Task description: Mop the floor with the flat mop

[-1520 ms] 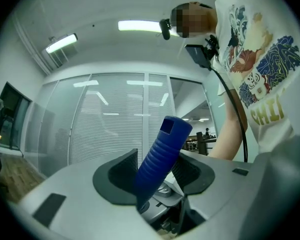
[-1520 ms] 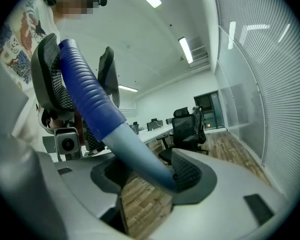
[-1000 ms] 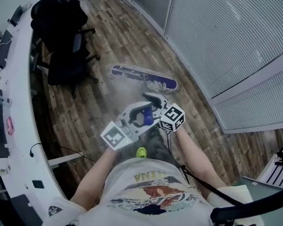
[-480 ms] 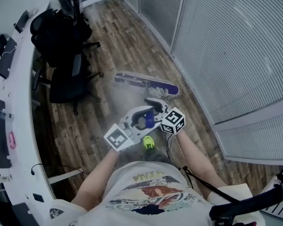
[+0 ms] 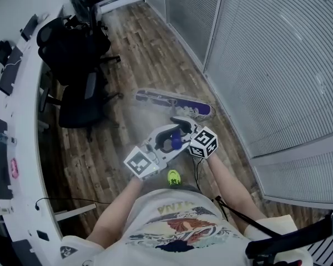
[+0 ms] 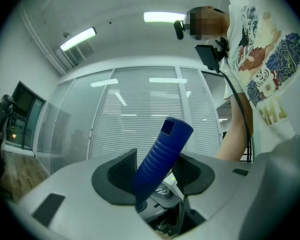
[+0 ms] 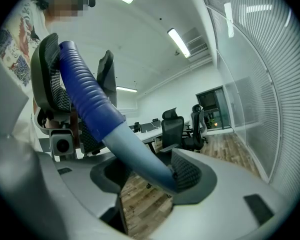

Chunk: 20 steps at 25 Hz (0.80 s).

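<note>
In the head view the flat mop head (image 5: 175,103), purple and white, lies flat on the wooden floor (image 5: 150,54) ahead of me. Its handle rises toward me and ends in a blue ribbed grip (image 5: 176,140). My left gripper (image 5: 172,139) is shut on that blue grip (image 6: 162,154); in the left gripper view (image 6: 155,166) both pads press its sides. My right gripper (image 5: 181,124) is shut on the pale pole (image 7: 140,156) just below the blue grip (image 7: 85,94), pads on either side (image 7: 145,171). The pole between grippers and mop head is mostly hidden.
Black office chairs (image 5: 75,54) stand left of the mop head beside a long curved white desk (image 5: 11,121). A glass wall with blinds (image 5: 266,54) runs along the right. A cable (image 5: 61,200) lies on the floor near the desk. My green shoe (image 5: 173,177) is below the grippers.
The mop head has slid forward along the floor past the chairs, and I have stepped after it. Both grippers moved with the handle and kept their hold.
</note>
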Each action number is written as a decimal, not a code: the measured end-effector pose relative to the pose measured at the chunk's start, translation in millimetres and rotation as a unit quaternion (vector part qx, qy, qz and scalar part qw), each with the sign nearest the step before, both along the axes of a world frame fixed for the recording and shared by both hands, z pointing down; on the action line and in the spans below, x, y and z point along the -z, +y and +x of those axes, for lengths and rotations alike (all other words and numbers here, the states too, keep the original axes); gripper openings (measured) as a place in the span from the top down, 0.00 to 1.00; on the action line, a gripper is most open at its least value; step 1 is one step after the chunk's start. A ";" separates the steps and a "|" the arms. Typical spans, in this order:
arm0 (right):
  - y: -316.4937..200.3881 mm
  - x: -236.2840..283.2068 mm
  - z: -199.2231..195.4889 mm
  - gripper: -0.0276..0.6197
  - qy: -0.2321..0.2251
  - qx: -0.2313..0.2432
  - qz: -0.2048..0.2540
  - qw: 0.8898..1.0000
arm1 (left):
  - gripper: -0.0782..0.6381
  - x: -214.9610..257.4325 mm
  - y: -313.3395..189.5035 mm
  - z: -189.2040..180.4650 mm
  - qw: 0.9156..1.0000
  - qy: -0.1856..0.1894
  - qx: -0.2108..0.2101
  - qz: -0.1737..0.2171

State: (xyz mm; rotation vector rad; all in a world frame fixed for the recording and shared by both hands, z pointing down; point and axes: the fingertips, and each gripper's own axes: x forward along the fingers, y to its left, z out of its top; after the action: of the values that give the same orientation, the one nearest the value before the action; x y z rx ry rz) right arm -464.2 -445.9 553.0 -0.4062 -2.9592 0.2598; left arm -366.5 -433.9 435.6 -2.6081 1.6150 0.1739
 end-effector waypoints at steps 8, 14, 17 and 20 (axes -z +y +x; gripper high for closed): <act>41.4 -24.1 37.5 0.60 0.037 0.001 0.005 0.999 | 0.61 -30.9 41.0 45.6 0.998 -0.025 -0.032 -0.041; 113.7 -31.0 86.1 0.60 0.045 -0.021 0.009 0.999 | 0.61 -40.4 117.5 95.4 0.997 -0.035 -0.049 -0.052; 167.0 -33.7 113.1 0.60 0.049 -0.023 0.014 0.998 | 0.61 -43.0 173.1 122.1 0.996 -0.034 -0.058 -0.052; 219.7 -39.4 138.3 0.60 0.054 -0.024 0.019 0.998 | 0.61 -47.6 227.0 147.4 0.997 -0.029 -0.058 -0.049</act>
State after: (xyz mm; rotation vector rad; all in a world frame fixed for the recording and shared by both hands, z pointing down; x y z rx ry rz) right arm -325.9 -226.2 592.4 -0.3076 -2.8658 0.2220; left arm -219.2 -206.9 483.2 -2.7534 1.4922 0.0262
